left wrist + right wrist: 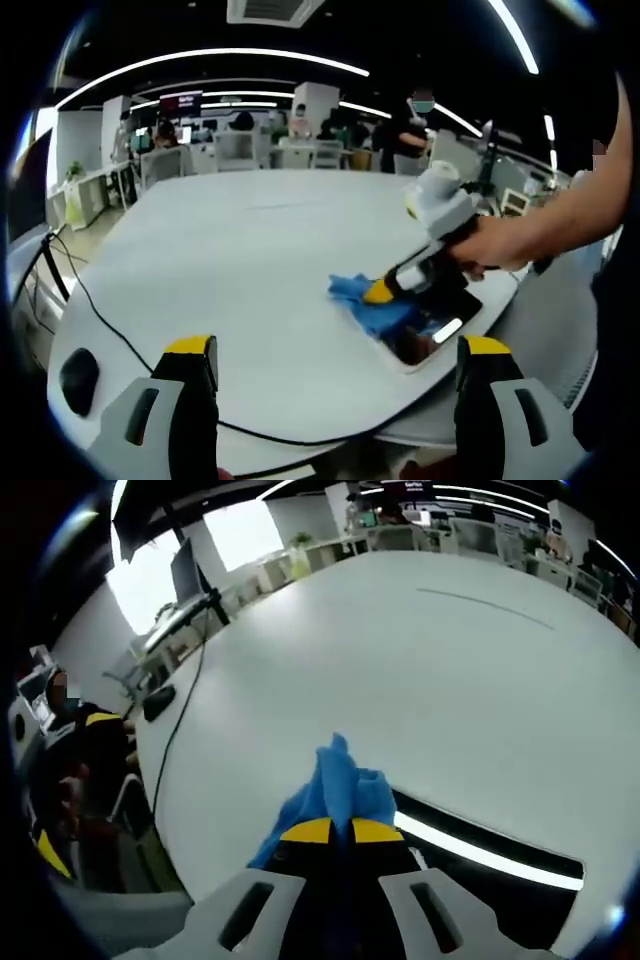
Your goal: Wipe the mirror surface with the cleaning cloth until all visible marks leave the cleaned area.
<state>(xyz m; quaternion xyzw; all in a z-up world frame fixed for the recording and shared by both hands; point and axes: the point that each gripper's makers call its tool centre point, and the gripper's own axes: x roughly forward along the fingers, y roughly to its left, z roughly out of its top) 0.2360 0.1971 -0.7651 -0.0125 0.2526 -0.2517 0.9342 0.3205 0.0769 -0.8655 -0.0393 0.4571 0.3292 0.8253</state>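
A flat mirror [440,330] lies near the table's right front edge, reflecting a ceiling light strip. A blue cleaning cloth [372,305] is bunched on its left end. My right gripper [380,292], held by a person's hand [500,245], is shut on the cloth and presses it on the glass. In the right gripper view the blue cloth [335,785] sticks out past the closed yellow-tipped jaws of my right gripper [340,832], with the mirror [500,855] stretching right. My left gripper [338,350] hovers open near the table's front edge, holding nothing.
The big white table [250,260] carries a black cable [110,320] and a black mouse [78,378] at the left. Office desks, chairs and people stand behind it. In the right gripper view, the left gripper [95,730] appears at the far left beyond the table edge.
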